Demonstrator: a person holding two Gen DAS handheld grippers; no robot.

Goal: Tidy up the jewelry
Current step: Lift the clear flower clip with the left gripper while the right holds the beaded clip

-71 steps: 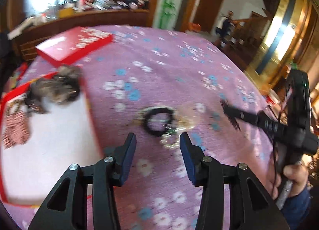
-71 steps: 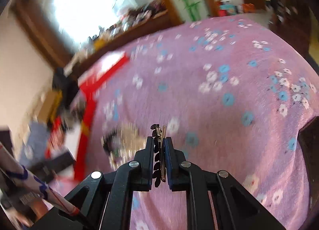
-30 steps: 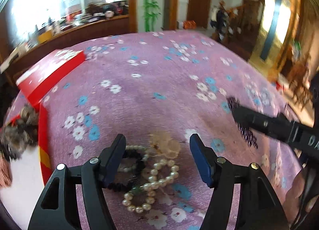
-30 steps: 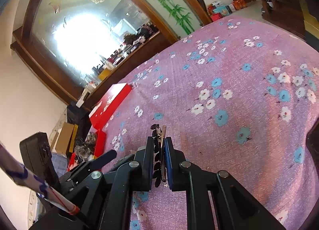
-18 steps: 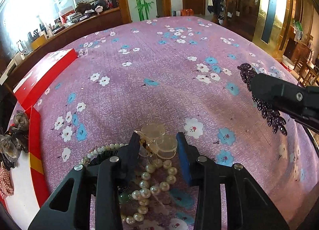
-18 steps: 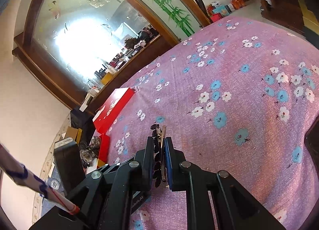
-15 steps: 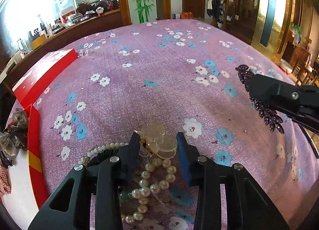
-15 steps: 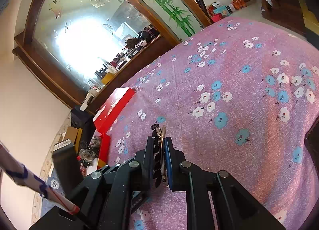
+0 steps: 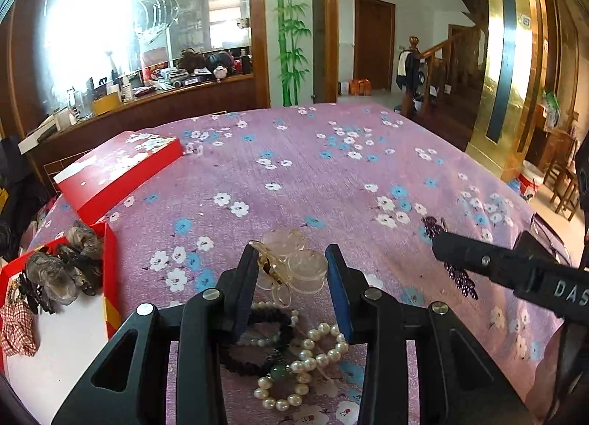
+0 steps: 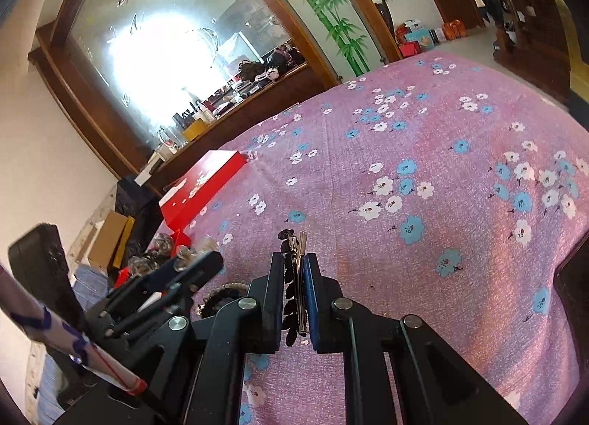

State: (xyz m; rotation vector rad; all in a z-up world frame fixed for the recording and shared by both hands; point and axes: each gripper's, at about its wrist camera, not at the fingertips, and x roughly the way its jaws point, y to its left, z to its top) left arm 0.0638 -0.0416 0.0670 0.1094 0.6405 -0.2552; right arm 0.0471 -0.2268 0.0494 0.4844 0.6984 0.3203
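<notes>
The far half of the purple flowered cloth (image 9: pixel 313 167) lay bare, so a gripper could pass there freely. On the left side 2 obstacles stood: the red lid (image 9: pixel 121 163) and the open red box (image 9: pixel 110 277), its wall raised above the cloth. Low in front, the pearl bracelet (image 9: pixel 309 362) and the dark bead bracelet (image 9: pixel 254 362) blocked the near cloth. The right gripper (image 9: pixel 436 237) crossed the right side.

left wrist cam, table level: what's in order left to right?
Open red box holding hair accessories → left hand-held gripper shut on the clear flower hair clip, above the pearl bracelets → right hand-held gripper gripping a dark beaded hair clip.
</notes>
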